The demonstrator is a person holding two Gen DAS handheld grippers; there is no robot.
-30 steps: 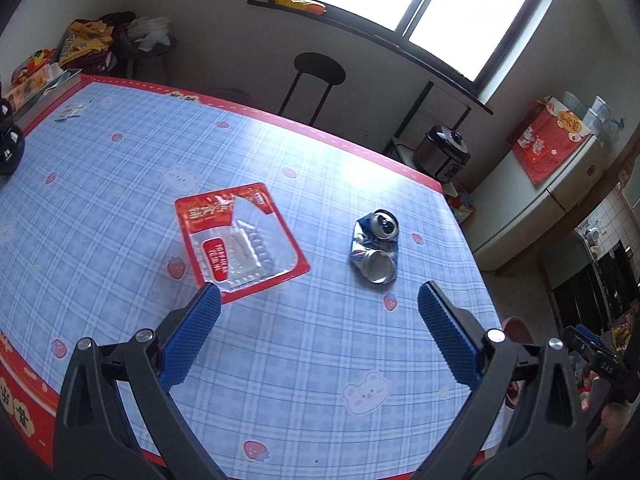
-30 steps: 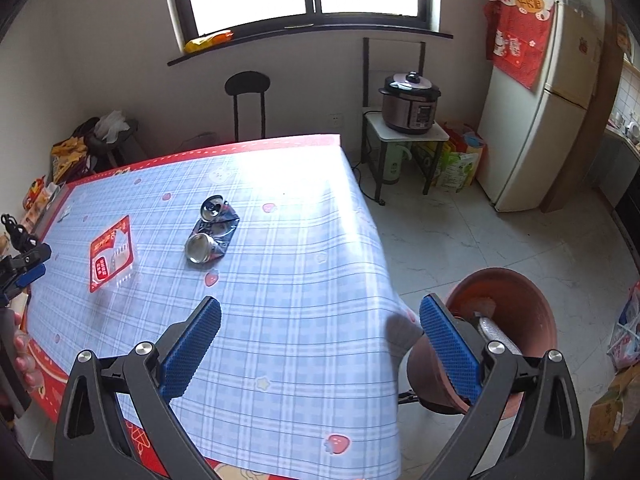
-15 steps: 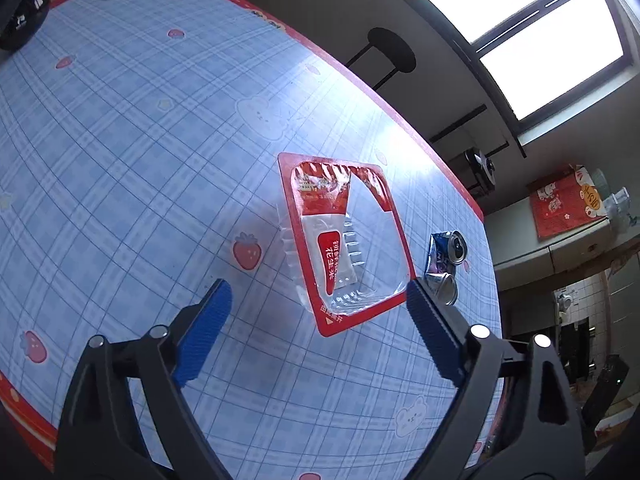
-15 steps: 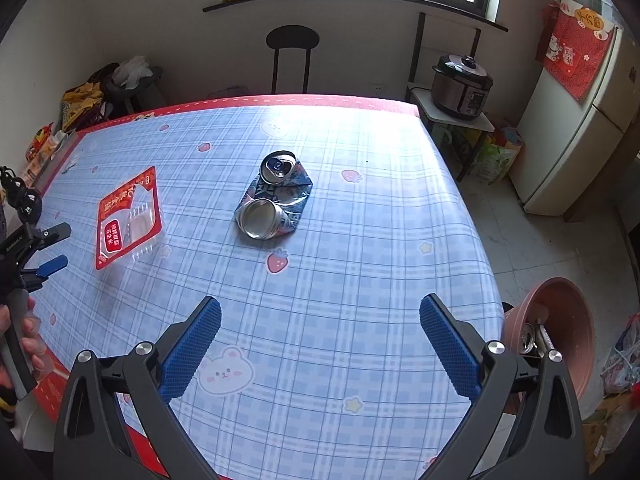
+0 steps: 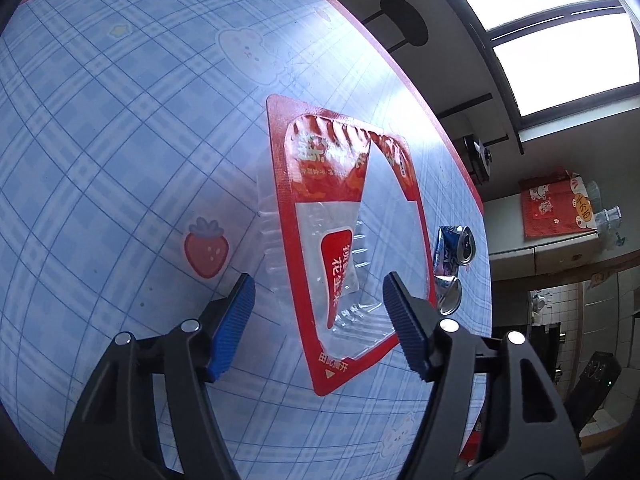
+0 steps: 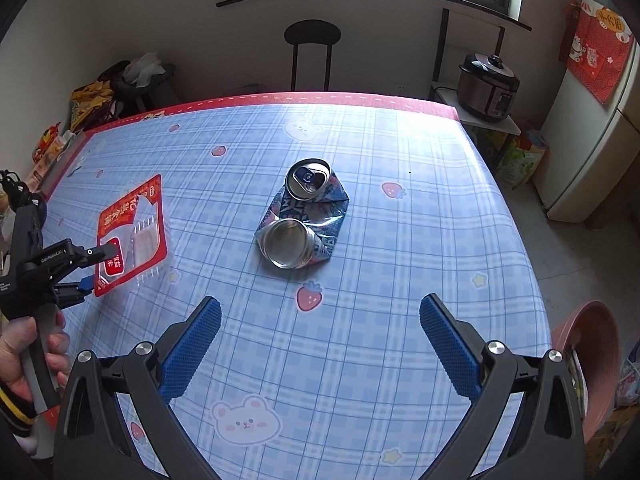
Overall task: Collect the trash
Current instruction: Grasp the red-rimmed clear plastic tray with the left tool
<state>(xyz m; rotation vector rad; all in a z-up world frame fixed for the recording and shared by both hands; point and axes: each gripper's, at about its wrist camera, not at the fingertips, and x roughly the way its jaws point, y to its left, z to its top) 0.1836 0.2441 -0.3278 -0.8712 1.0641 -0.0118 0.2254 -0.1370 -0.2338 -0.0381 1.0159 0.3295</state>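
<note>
A clear plastic tray with a red rim and a torn red film (image 5: pixel 340 240) lies on the blue checked tablecloth (image 5: pixel 120 120). My left gripper (image 5: pixel 320 320) hangs low over its near end. The jaws are closing with that end between them, and the blue pads (image 5: pixel 236 320) still stand clear of the plastic. In the right wrist view the left gripper (image 6: pixel 88 266) straddles the tray (image 6: pixel 134 228) at its near corner. A crushed blue can (image 6: pixel 304 216) lies mid-table, also seen past the tray (image 5: pixel 452 256). My right gripper (image 6: pixel 320 344) is open and empty, short of the can.
A reddish basin (image 6: pixel 592 360) stands on the floor off the table's right edge. Behind the table are a black stool (image 6: pixel 312 36), a rice cooker (image 6: pixel 488 84) and a fridge (image 6: pixel 592 140). Bags (image 6: pixel 92 100) pile up at the far left. A hand (image 6: pixel 24 344) holds the left gripper.
The left gripper has sunk toward the tray, rolled, and narrowed its jaws around the tray's near end. The right gripper has come in over the table toward the can.
</note>
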